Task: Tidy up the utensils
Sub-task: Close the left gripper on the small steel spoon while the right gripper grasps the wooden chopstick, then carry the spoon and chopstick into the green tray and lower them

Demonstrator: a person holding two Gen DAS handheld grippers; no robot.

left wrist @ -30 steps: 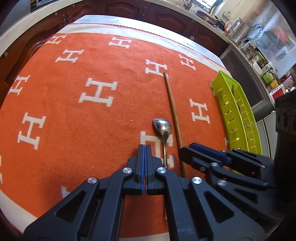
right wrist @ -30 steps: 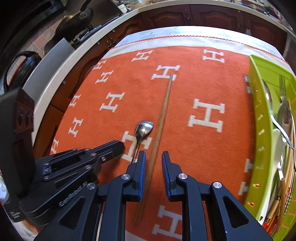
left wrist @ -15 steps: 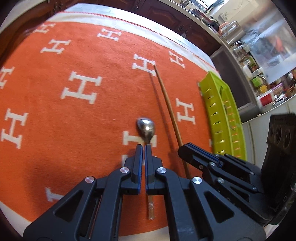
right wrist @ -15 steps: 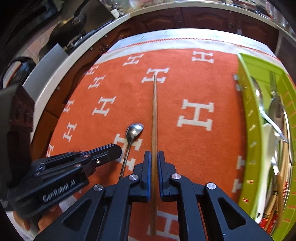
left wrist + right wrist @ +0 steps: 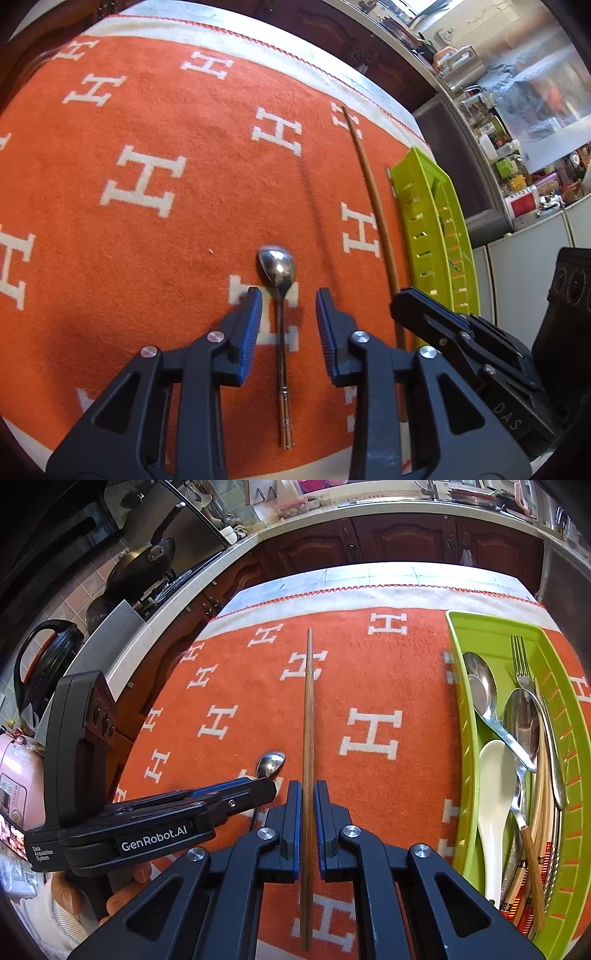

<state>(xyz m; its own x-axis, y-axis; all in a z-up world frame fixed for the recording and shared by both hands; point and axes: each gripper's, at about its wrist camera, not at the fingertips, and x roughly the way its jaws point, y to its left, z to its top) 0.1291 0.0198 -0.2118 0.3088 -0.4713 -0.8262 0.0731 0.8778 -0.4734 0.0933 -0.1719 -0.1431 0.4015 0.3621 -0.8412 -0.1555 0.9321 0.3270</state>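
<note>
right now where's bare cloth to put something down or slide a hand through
The widest bare patch is the orange cloth left of the spoon. A narrower strip lies between the chopstick, clamped in the right tongs, and the green tray. It is crowded inside the tray and around the spoon, where the left tongs straddle its handle.

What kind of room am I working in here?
Most likely a home kitchen. A frying pan sits on a stove along the counter, dark wood cabinets run beneath it, and a green cutlery tray with spoons and a fork lies on the orange cloth.
</note>
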